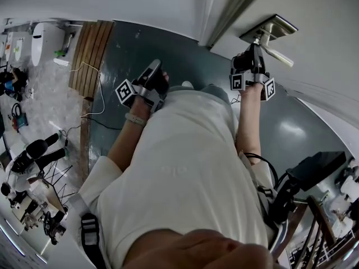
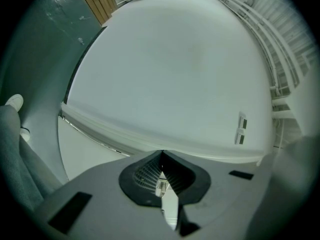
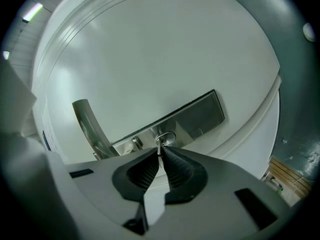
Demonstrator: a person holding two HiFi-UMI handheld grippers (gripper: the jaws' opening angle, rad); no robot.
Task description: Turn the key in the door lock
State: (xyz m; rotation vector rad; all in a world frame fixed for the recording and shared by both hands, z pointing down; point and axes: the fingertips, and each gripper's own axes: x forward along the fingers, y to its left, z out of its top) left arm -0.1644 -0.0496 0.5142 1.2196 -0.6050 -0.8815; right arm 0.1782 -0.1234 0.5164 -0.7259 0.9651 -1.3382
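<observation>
Key (image 3: pixel 159 144) sits in the steel lock plate (image 3: pixel 200 115) on a white door (image 3: pixel 150 49), pinched between the narrowed tips of the right gripper (image 3: pixel 161 148). The grip is made, but how much of the turn is done cannot be told. The lever handle (image 3: pixel 87 124) stands just beside the key and limits rolling room on that side. The left gripper (image 2: pixel 162 151), closed and empty, hangs well apart.

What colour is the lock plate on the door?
The lock plate is silver metal; the right gripper view shows it best.
</observation>
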